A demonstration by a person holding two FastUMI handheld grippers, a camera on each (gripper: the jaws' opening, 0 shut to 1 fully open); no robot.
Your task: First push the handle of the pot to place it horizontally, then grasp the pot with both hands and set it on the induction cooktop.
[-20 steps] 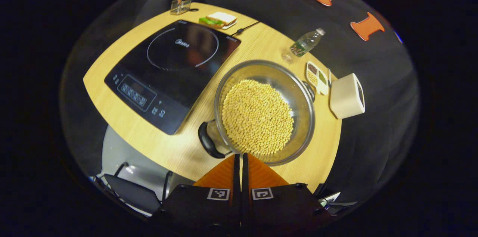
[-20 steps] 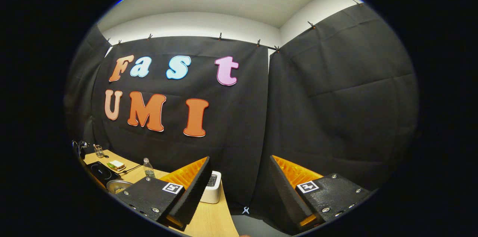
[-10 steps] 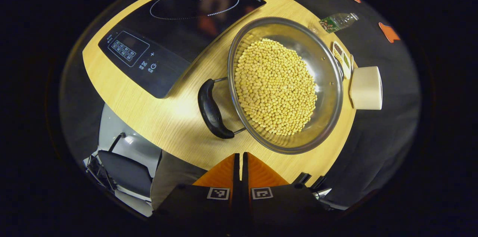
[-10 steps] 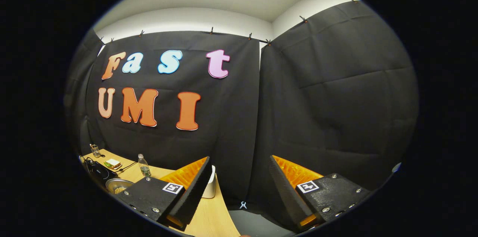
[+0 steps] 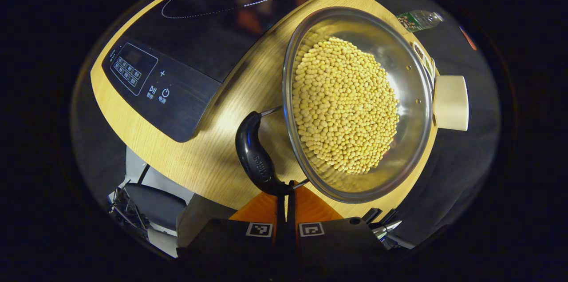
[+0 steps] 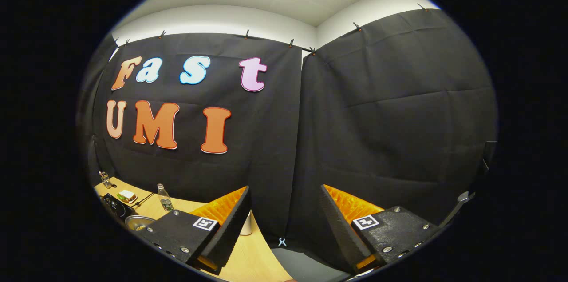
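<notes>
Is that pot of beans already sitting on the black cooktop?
No. The pot of soybeans rests on the wooden table, beside the induction cooktop, not on it.

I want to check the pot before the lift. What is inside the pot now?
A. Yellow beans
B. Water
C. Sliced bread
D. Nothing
A: in the left gripper view the metal pot standing on the table holds a heap of small round yellow beans that covers most of its bottom.
</notes>
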